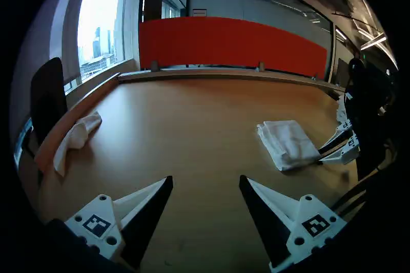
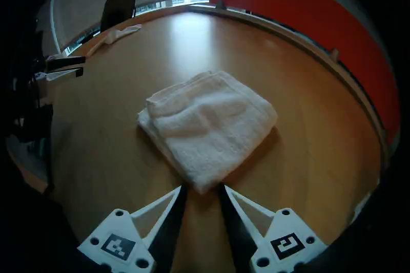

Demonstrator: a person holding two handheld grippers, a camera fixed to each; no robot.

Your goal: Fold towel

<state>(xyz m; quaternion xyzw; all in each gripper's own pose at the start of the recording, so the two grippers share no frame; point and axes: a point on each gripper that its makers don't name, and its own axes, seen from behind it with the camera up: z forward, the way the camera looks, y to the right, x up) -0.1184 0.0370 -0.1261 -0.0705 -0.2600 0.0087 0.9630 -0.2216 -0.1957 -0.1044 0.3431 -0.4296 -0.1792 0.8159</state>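
A white towel (image 2: 207, 122) lies folded in a thick square on the wooden table (image 2: 307, 119). Its near corner pokes between the tips of my right gripper (image 2: 202, 188), whose jaws stand a narrow gap apart and do not squeeze it. In the left gripper view the same towel (image 1: 287, 142) rests at the right, with the right gripper (image 1: 328, 152) at its far edge. My left gripper (image 1: 205, 180) is wide open over bare table, holding nothing. The right gripper view also shows it at the far left (image 2: 66, 65).
A second, crumpled white towel (image 1: 77, 137) (image 2: 115, 35) lies at the table's edge near a dark chair (image 1: 46, 99) (image 2: 118, 4). A red partition (image 1: 230, 42) runs along the table's far side. Windows are behind the chair.
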